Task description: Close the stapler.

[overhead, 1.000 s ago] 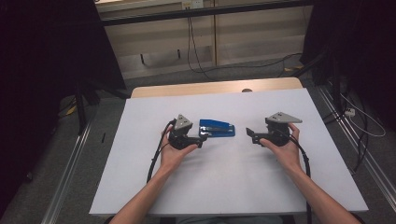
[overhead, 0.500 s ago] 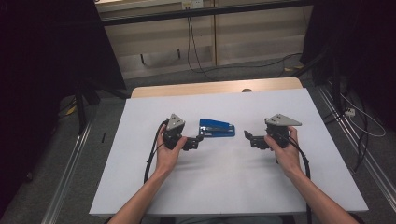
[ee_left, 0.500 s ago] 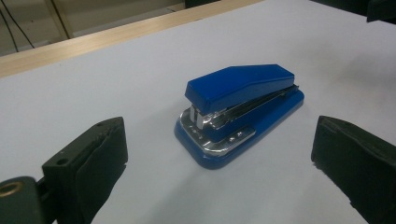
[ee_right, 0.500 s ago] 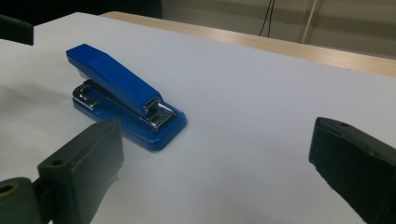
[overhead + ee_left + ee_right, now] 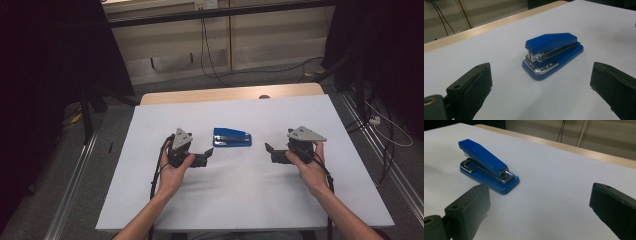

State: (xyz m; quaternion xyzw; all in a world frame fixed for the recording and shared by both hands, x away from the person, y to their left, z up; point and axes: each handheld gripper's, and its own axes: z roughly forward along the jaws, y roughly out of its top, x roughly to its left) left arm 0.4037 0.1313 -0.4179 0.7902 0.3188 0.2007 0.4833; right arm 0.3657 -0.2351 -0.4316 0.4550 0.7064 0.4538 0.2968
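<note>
Looking down on the white worktop [image 5: 240, 200], we found the blue stapler [image 5: 232, 137] lying flat a little behind the middle, nearer the far edge than the near one, with its long side running along that edge. It sat between our two claws and touched neither.

The left claw [image 5: 207, 156] hung just beside the stapler's left end, jaws spread wide with nothing between them. Those jaws had just been opening, and from that claw's own camera the stapler [image 5: 552, 53] lay clear ahead of the pads, with bare worktop in between. So we judged it let go and set down, the left hand backing off.

To do that step well, we thought the left claw should draw straight back and slightly up, jaws kept wide, so no pad clipped the stapler's metal nose and swung it round.

The right claw [image 5: 269, 151] waited farther off, towards the right edge, equally released and empty. Its camera showed the stapler [image 5: 487, 167] off to one side, beyond the jaws. We saw no need for it to move in.
</note>
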